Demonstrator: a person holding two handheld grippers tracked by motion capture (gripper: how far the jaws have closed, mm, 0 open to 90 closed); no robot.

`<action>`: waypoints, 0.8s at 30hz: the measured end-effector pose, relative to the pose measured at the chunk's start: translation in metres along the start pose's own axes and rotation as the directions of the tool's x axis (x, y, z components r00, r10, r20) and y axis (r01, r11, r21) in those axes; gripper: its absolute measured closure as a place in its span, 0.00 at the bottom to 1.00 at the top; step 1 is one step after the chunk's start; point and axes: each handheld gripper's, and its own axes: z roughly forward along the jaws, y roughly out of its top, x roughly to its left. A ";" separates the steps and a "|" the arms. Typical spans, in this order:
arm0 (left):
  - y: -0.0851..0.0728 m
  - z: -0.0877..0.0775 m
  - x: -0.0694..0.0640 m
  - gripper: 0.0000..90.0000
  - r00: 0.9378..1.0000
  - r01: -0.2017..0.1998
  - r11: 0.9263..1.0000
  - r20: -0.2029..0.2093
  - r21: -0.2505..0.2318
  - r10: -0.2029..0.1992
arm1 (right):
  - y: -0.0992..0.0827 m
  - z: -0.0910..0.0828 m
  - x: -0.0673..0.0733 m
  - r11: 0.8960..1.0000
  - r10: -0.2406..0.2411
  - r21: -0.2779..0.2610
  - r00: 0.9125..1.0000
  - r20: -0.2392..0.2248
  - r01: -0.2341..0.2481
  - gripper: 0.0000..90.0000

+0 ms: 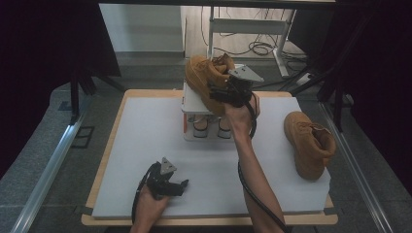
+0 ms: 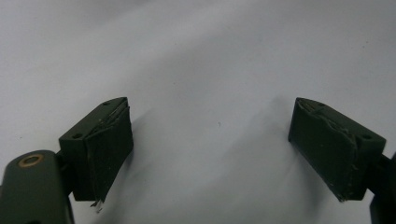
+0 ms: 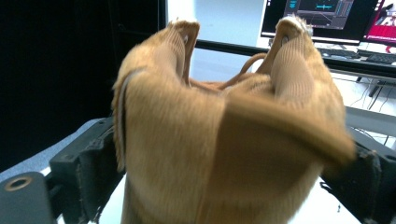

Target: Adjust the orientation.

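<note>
Right gripper (image 1: 219, 91) sitting up at the far edge of the table (image 1: 145, 145), jaws standing wide on either side of the heel of a tan boot (image 1: 206, 77). In the right gripper view that boot (image 3: 224, 140) bulging between the two black jaws, but hard to tell whether the pads are actually pressing on the suede or just flanking it. Boot resting on top of a small white rack (image 1: 194, 104) at the back of the white mat, toe pointing away to the left.

Second tan boot (image 1: 309, 143) lying on the mat off to the right, well apart from the first one.

Left gripper (image 1: 180, 185) parked low near the front edge of the mat, jaws spread apart with nothing but bare white surface between them.
</note>
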 end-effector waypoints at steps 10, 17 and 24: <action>0.000 0.000 0.000 0.15 1.000 0.000 1.000 0.000 0.000 0.000 | -0.010 -0.015 0.002 1.000 -0.015 0.027 1.000 -0.010 0.015 0.14; 0.000 0.000 0.000 0.15 1.000 0.000 1.000 0.000 -0.001 0.000 | -0.017 -0.022 -0.001 0.996 0.020 0.093 0.997 -0.075 -0.013 0.15; 0.000 0.000 0.000 0.15 1.000 0.001 1.000 0.000 0.000 -0.001 | -0.022 -0.032 -0.004 0.993 0.046 0.117 0.991 -0.122 -0.031 0.15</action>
